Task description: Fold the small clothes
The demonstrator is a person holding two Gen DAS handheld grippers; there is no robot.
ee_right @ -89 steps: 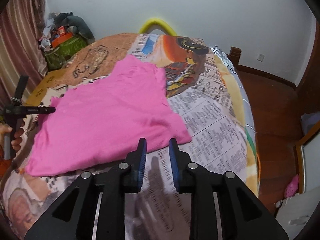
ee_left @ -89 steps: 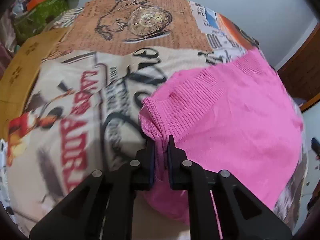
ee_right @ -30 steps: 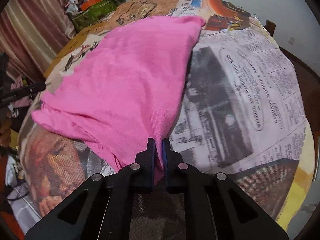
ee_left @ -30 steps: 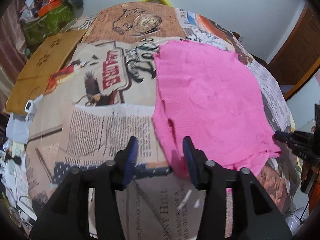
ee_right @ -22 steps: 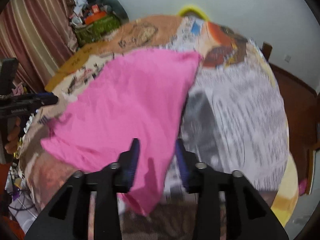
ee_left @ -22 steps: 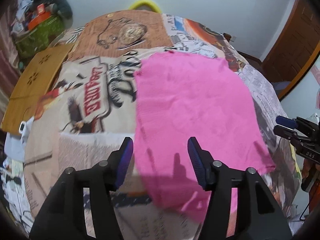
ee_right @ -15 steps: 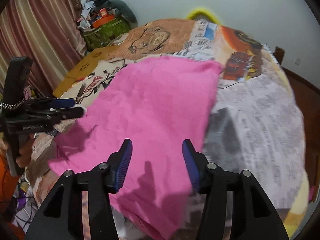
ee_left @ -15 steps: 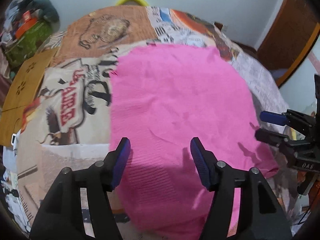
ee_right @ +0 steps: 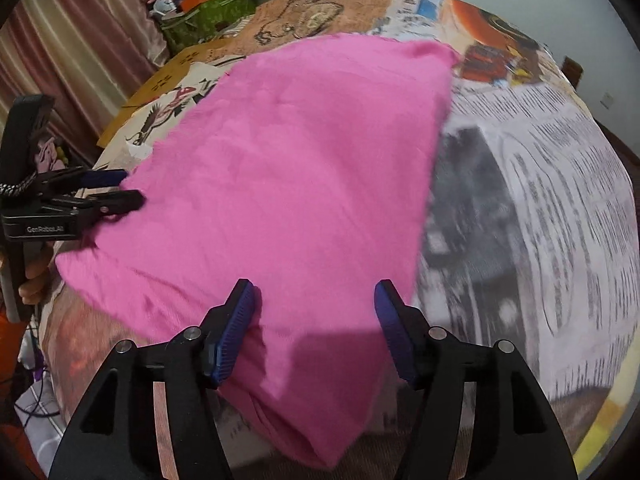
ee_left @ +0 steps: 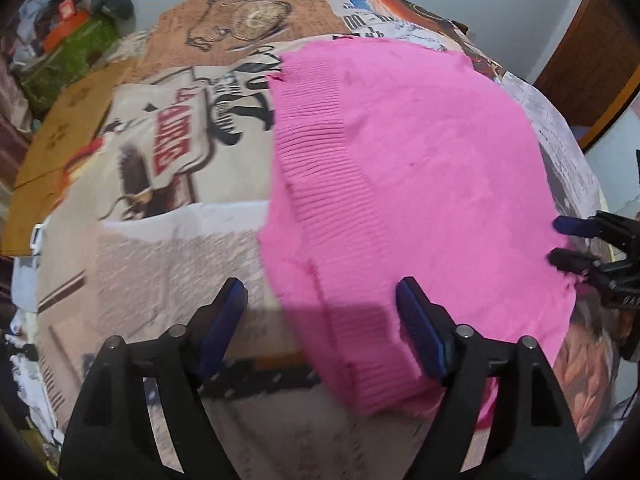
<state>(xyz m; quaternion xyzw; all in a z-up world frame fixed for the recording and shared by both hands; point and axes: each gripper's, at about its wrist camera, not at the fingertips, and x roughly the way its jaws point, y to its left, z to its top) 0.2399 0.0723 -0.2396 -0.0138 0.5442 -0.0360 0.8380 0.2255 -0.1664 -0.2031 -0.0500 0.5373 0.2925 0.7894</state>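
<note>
Left tool (ee_left: 320, 304) and right tool (ee_right: 316, 300) gape above pink garment (ee_left: 400, 184).

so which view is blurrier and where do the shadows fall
Right wrist view: newsprint on the bedspread is smeared by motion; gripper shadow darkens the near pink top. Left wrist view: sharper, the top's ribbing readable, shadow band across its near edge.

A pink garment (ee_right: 288, 184) is seen spread flat on a newsprint-patterned bedcover (ee_right: 540, 208), extending ahead of and between the widely parted jaws of the right gripper (ee_right: 314, 304); its near corner is draped below them. Nothing is held between the blue pads (ee_right: 234, 332). Far to the left of the jaws, the left gripper (ee_right: 128, 188) is seen at the garment's edge, its fingers apart.
</note>
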